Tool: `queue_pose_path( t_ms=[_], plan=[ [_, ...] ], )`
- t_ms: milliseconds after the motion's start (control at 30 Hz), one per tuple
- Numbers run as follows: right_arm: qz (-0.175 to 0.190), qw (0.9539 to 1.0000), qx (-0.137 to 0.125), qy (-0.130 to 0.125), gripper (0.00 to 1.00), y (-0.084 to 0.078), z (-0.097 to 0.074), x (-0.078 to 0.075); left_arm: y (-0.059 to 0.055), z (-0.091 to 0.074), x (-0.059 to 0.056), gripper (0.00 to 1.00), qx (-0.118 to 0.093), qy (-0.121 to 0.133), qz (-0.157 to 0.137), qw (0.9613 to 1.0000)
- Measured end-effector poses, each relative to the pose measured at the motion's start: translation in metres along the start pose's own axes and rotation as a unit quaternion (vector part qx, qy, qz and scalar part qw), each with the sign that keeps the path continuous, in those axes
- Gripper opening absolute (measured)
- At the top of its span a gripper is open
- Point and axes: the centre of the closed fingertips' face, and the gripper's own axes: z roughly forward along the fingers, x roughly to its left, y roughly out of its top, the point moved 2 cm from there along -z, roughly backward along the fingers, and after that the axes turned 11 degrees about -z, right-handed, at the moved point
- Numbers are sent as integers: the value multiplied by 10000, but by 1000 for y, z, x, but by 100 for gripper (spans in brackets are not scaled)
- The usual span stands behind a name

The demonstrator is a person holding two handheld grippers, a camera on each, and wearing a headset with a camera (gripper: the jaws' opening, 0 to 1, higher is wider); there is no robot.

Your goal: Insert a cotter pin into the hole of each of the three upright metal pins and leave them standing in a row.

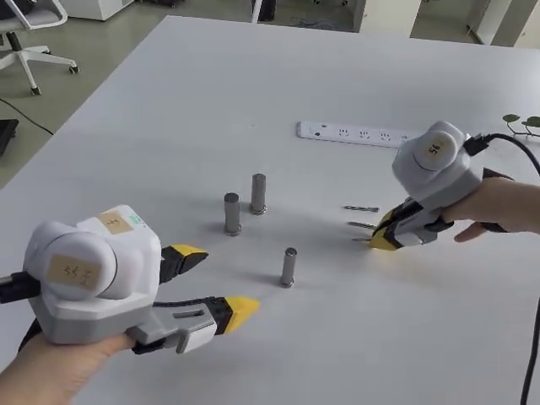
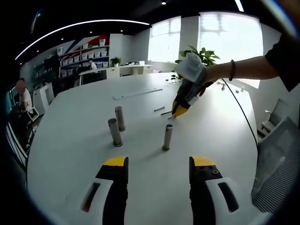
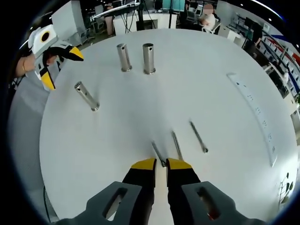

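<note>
Three upright metal pins stand on the white table [image 1: 169, 110]: two close together [image 1: 232, 213] [image 1: 258, 193] and one nearer [image 1: 288, 267]. To their right lie three cotter pins [image 1: 361, 208] [image 1: 363, 224] [image 1: 361, 240]. My right gripper [image 1: 377, 241] is low at the nearest cotter pin [image 3: 158, 153]. Its jaws are nearly together with that pin's near end between them, and the pin still lies on the table. My left gripper [image 1: 221, 281] hovers open and holds nothing, in front of the nearer upright pin [image 2: 167, 137].
A white power strip [image 1: 354, 133] lies beyond the cotter pins. The right gripper's black cable [image 1: 533, 337] runs down the right edge. A plant [image 1: 523, 125] sits at the far right, and an office chair [image 1: 25, 34] stands off the table's far left.
</note>
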Motion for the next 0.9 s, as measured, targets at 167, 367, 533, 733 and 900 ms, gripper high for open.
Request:
queue_pose_path(
  t_ms=[167,367,533,733,900],
  plan=[
    [-256,9994,192,123,1,1,1,1,2,-2,-1,51,-10,-9,60,10000],
    [-309,9987,396,117,0,2,1,-1,2,-2,-2,50,57,3,90,9999],
    [-687,9965,452,150,0,1,1,1,4,-5,-2,50,44,34,113,9999],
    [-397,9984,390,54,0,0,0,2,3,-8,-2,49,86,79,123,9999],
    [-497,9983,305,-64,0,2,0,4,4,-10,-2,49,85,93,122,9998]
  ],
)
